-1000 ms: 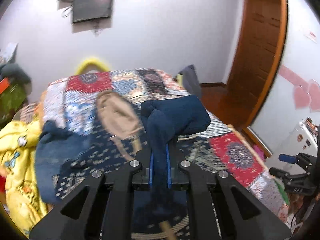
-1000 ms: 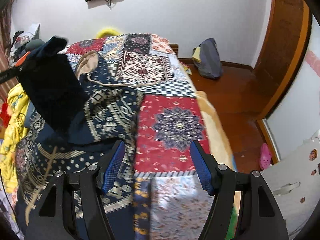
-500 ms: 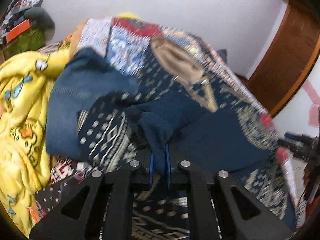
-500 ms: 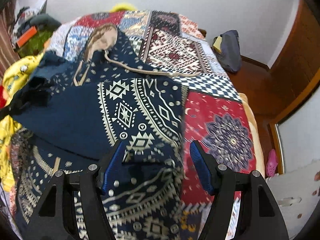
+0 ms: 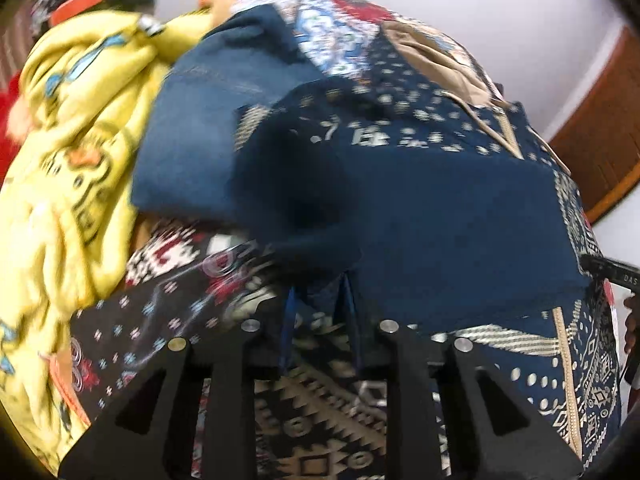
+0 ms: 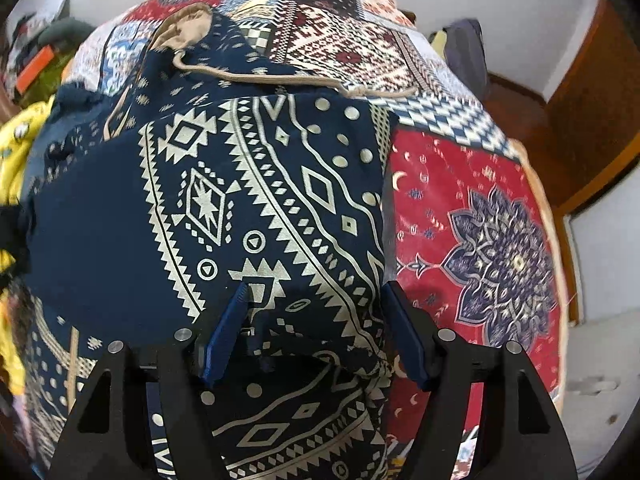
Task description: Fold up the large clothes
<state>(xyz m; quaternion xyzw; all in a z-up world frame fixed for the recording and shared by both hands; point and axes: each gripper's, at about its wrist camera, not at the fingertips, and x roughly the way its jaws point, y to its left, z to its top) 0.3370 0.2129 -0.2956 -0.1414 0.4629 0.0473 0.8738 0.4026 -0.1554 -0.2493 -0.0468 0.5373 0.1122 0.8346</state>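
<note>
Releasing navy patterned garment (image 5: 440,208) onto bed (image 6: 480,208)

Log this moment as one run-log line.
stage: sleeve folded across navy patterned hoodie | left gripper: jaws just opening, navy fabric between them | right gripper: open above hoodie | surface: patchwork bedspread

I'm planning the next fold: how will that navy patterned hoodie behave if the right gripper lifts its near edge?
The navy patterned hoodie will probably drape limply: it lies in soft folds on the bed. Its tan drawstring lies loose and may trail. The open right gripper would likely lift only a bunched layer.
</note>
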